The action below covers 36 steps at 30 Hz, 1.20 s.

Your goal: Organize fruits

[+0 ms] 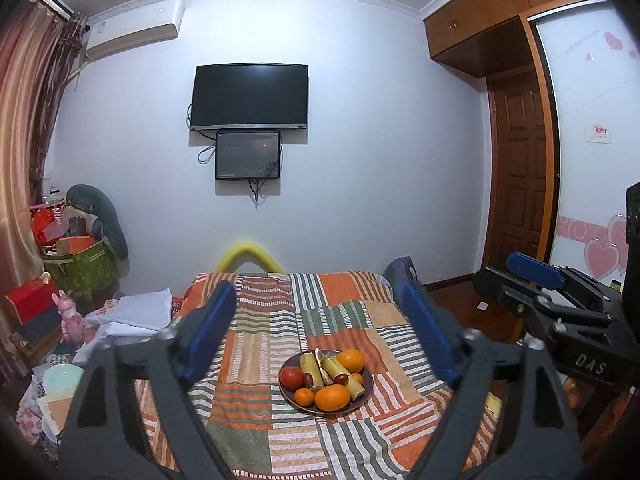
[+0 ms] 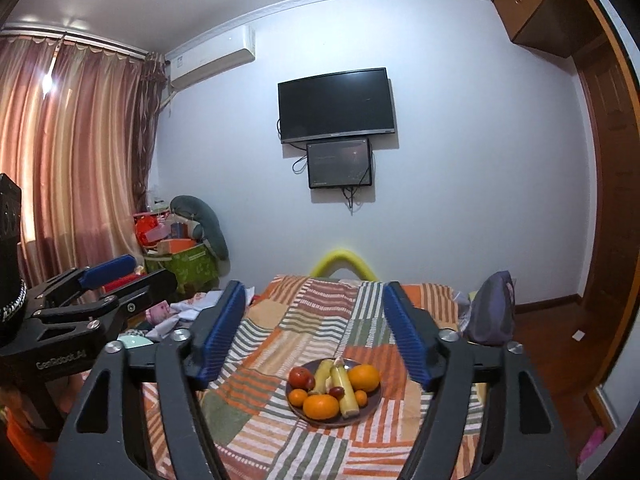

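A dark round plate (image 1: 362,402) (image 2: 370,412) sits on a patchwork cloth and holds oranges (image 1: 333,397) (image 2: 363,377), a red tomato (image 1: 291,377) (image 2: 301,377), yellow-green cane pieces (image 1: 312,370) (image 2: 346,390) and small red dates (image 1: 341,378). My left gripper (image 1: 316,320) is open and empty, held above and short of the plate. My right gripper (image 2: 314,320) is open and empty too, also short of the plate. Each gripper shows at the side of the other's view, the right one (image 1: 536,276) and the left one (image 2: 120,272).
The patchwork cloth (image 1: 260,360) (image 2: 260,400) covers a table or bed. Clutter, boxes and a green bin (image 1: 80,268) lie at the left. A grey bag (image 2: 490,312) sits at the cloth's right edge. A TV (image 1: 250,96) hangs on the far wall. A wooden door (image 1: 516,176) is at the right.
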Motion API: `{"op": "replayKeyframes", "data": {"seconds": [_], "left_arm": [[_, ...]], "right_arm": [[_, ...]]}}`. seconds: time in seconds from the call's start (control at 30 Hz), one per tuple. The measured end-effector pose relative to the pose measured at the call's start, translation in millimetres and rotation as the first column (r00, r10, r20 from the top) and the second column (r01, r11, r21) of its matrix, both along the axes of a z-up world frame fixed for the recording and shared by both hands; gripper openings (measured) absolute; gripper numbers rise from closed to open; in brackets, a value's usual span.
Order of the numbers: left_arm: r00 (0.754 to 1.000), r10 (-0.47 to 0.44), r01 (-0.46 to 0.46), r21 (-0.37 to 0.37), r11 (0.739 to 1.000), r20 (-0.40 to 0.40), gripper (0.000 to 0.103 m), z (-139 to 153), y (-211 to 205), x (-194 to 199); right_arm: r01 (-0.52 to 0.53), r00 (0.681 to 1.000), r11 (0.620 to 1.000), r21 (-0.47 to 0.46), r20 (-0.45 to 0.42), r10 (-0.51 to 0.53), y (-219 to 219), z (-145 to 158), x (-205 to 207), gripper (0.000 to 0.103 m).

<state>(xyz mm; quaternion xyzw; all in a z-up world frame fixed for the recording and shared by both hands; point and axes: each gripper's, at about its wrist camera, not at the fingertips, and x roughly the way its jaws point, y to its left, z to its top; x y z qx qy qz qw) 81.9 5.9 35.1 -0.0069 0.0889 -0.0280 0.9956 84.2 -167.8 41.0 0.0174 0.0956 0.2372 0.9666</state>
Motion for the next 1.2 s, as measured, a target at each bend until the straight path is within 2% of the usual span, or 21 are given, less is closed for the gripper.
{"op": "replayKeyframes", "data": {"seconds": [0.07,0.17,0.3,1.2], "left_arm": [[1.000,-0.002,0.002,-0.005,1.000,0.000,0.094,0,-1,-4],[1.000,0.003,-0.003,-0.008,1.000,-0.001,0.099,-2,0,-8],[1.000,0.008,-0.008,-0.009,1.000,-0.006,0.101,-3,0,-9],[1.000,0.013,-0.013,-0.004,1.000,-0.013,0.103,-9,-1,-14]], "right_arm": [[0.016,1.000,1.000,0.000,0.010,-0.016,0,0,-3,0.084],[0.036,0.999,0.999,-0.007,0.016,-0.035,0,0,-7,0.088],[0.065,0.998,0.998,-0.003,0.025,-0.065,-4,-3,-11,0.103],[0.089,0.996,0.996,-0.015,0.016,-0.088,-10,-6,-21,0.103]]}}
